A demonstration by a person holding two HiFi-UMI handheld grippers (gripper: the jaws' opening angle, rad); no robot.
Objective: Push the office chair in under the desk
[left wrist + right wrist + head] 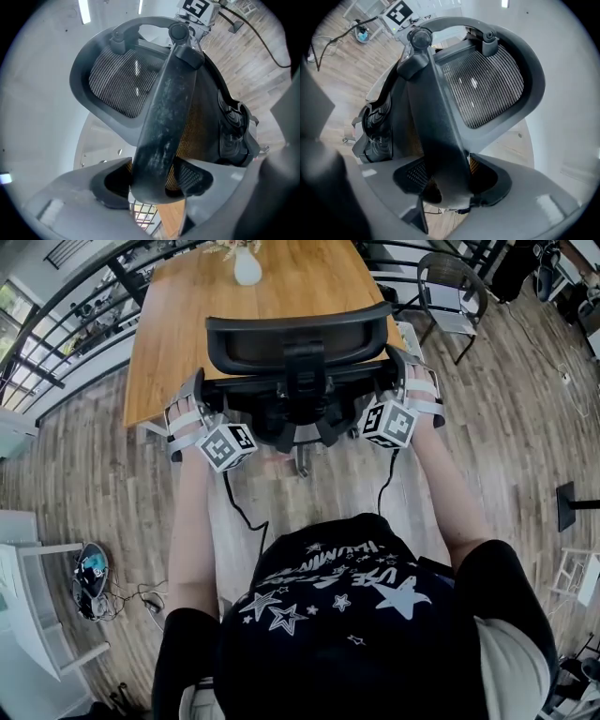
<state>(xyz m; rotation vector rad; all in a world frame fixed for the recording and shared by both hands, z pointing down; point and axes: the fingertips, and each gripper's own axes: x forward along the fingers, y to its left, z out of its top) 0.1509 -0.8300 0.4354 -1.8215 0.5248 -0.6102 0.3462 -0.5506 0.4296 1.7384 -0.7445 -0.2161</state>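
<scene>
The black office chair [298, 345] stands at the near edge of the wooden desk [187, 315], its mesh headrest over the desktop. In the head view my left gripper [206, 397] clamps the left side of the chair's back frame [234, 387]. My right gripper [401, 367] clamps the right side. The left gripper view has the dark frame bar [161, 117] running up from between the jaws of my left gripper [152, 180], both pads against it. In the right gripper view my right gripper [447, 180] is closed the same way on the matching bar [438, 126]. The seat and base are hidden.
A white vase [247, 266] stands at the desk's far end. A second dark chair [450, 287] is at the back right. A black railing [75, 315] runs along the left. Cables and a small device [92, 573] lie on the wooden floor, and a black stand base [567, 505] sits at right.
</scene>
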